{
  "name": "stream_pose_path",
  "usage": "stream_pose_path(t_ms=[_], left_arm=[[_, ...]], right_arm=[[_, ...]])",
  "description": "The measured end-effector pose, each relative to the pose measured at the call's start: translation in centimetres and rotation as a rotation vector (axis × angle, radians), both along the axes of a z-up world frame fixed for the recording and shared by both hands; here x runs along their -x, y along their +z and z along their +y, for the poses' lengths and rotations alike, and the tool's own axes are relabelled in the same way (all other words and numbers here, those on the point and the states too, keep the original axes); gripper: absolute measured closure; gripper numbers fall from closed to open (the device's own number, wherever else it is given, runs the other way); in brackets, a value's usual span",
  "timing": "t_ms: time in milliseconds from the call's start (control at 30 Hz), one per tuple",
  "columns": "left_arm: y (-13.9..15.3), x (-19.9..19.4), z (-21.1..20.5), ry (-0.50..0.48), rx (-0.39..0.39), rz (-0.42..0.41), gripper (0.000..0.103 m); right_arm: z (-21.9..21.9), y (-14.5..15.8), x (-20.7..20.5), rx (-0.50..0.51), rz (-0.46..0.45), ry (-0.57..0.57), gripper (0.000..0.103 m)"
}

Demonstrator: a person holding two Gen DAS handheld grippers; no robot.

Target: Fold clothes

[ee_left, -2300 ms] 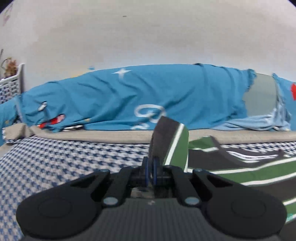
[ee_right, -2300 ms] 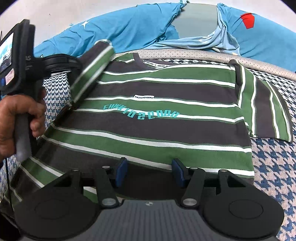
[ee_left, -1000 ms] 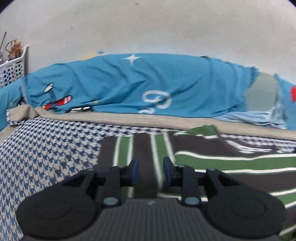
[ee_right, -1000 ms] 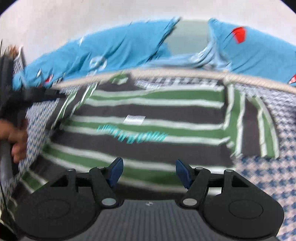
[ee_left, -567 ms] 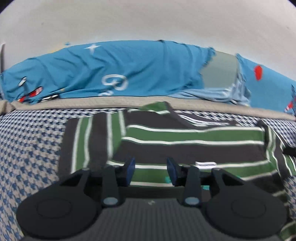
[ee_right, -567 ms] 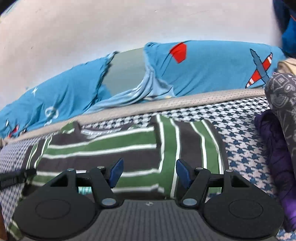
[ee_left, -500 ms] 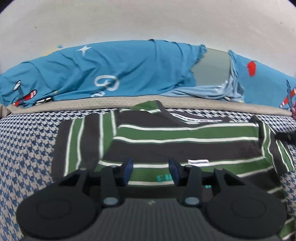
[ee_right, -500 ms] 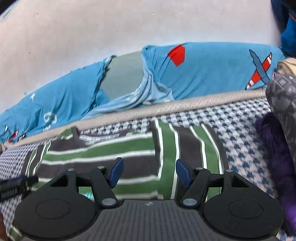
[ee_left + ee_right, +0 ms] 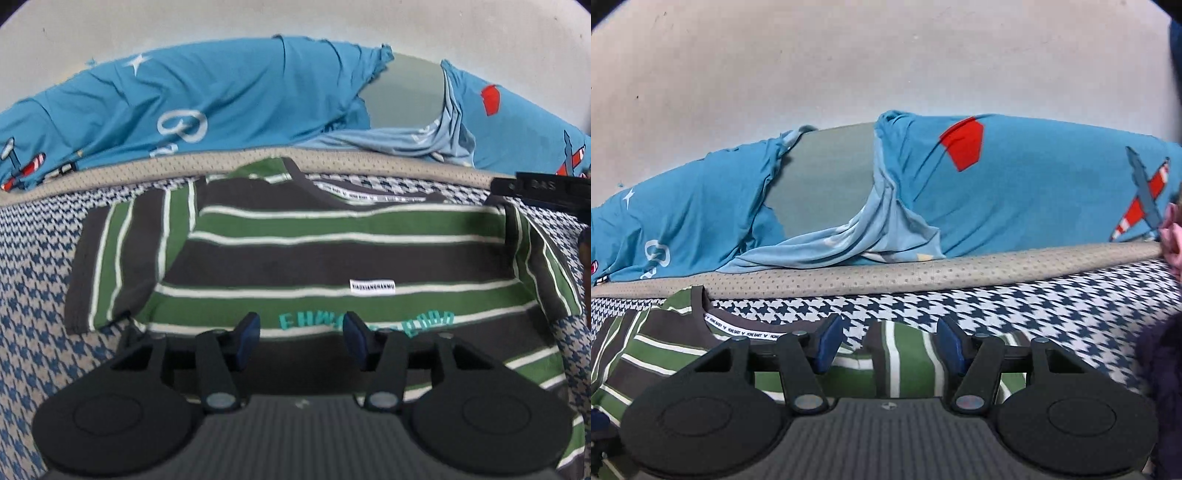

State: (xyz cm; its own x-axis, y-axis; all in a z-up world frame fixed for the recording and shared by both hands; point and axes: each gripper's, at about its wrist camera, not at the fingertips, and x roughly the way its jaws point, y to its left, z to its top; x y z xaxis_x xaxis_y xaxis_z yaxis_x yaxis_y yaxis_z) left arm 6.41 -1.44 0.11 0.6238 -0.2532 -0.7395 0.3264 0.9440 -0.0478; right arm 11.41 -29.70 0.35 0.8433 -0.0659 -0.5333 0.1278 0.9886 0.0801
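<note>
A green, charcoal and white striped T-shirt [image 9: 332, 254] lies flat, front up, on the houndstooth bed cover [image 9: 33, 295]. Its left sleeve [image 9: 118, 254] is spread out to the side. My left gripper [image 9: 301, 339] hovers over the chest lettering; its jaws are opening and nothing is between them. My right gripper [image 9: 888, 343] is low over the shirt's right sleeve [image 9: 905, 362], beside the collar [image 9: 738, 332]. Its jaws are closing with the sleeve cloth showing in the gap, and the pads are clear of it.
A blue sheet with planes and stars [image 9: 221, 96] drapes along the wall behind a beige mesh edge [image 9: 923, 273]. Dark purple clothing [image 9: 1161, 387] is piled at the right. The black body of the other hand-held device [image 9: 543, 186] shows at the left wrist view's right edge.
The left gripper let go of the left sleeve, which now lies flat, then drew back over the chest with wider jaws. The right gripper swung right and forward to the right sleeve.
</note>
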Motion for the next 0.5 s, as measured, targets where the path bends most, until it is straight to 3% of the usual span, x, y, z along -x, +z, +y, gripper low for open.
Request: stream_pose_path(t_ms=[67, 200, 267, 333, 433, 500], left_arm=[[-0.4, -0.1, -0.1, 0.0, -0.002, 0.021, 0.055], [-1.0, 0.0, -0.3, -0.009, -0.017, 0.034, 0.055], [-1.2, 0.0, -0.4, -0.013, -0.022, 0.039, 0.054], [-1.4, 0.0, -0.5, -0.015, -0.032, 0.043, 0.054], [-1.8, 0.0, -0.7, -0.017, -0.048, 0.048, 0.052], [-1.9, 0.0, -0.9, -0.016, -0.059, 0.044, 0.05]], right_arm=[[0.2, -0.5, -0.8, 0.011, 0.014, 0.02, 0.051], [0.4, -2.0, -1.8, 0.06, 0.077, 0.033, 0.078], [0.1, -2.5, -1.9, 0.034, 0.083, 0.028, 0.085], [-0.2, -2.3, -1.6, 0.018, 0.059, 0.0, 0.088], [-0.9, -1.1, -0.4, -0.096, -0.036, -0.045, 0.09], [-1.0, -0.4, 0.3, -0.114, -0.105, -0.071, 0.097]])
